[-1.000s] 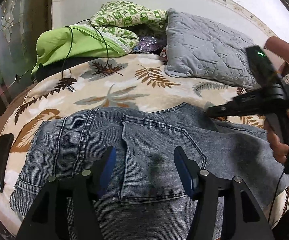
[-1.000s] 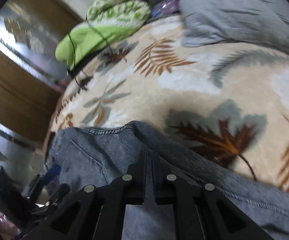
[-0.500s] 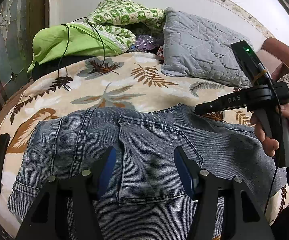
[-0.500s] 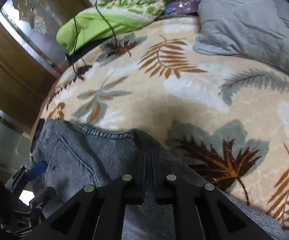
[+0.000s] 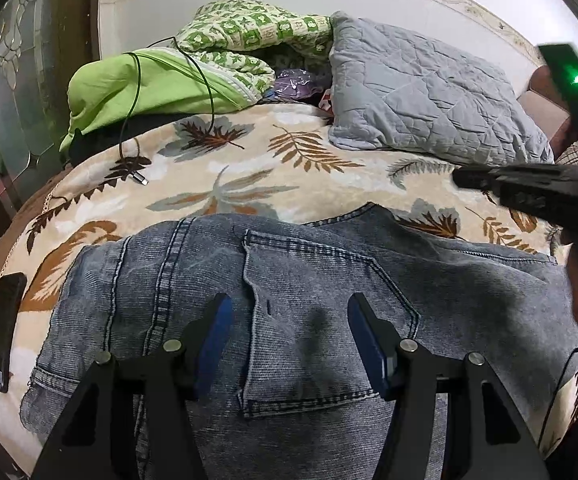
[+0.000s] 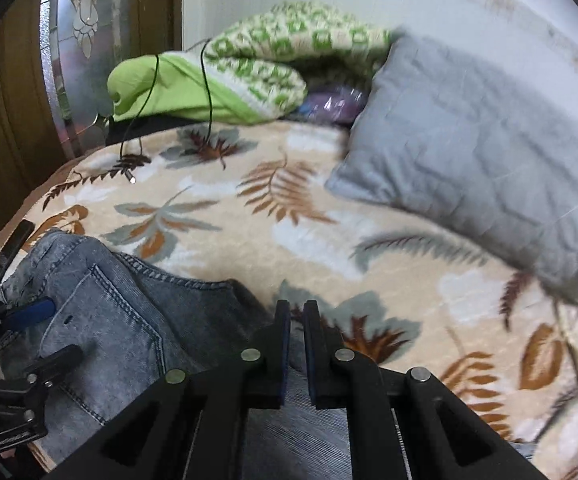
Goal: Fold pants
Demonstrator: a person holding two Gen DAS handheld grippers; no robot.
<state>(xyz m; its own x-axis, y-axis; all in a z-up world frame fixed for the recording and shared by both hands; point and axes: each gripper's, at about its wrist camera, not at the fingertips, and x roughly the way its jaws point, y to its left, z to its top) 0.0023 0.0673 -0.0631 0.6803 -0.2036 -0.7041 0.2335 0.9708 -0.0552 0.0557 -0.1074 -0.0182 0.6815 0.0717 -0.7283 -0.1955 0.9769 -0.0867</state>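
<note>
On leaf-print bed, jeans spread flat, back pocket up. Left gripper spread wide above pocket, holding nothing; right gripper pressed together — empty, off to jeans' right edge. Likely heavy, limp denim — best pinched at waistband or hem.

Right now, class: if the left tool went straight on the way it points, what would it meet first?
Most likely the jeans: the open left tool points down over the back pocket, with nothing between. How far above the denim it sits is unclear.
</note>
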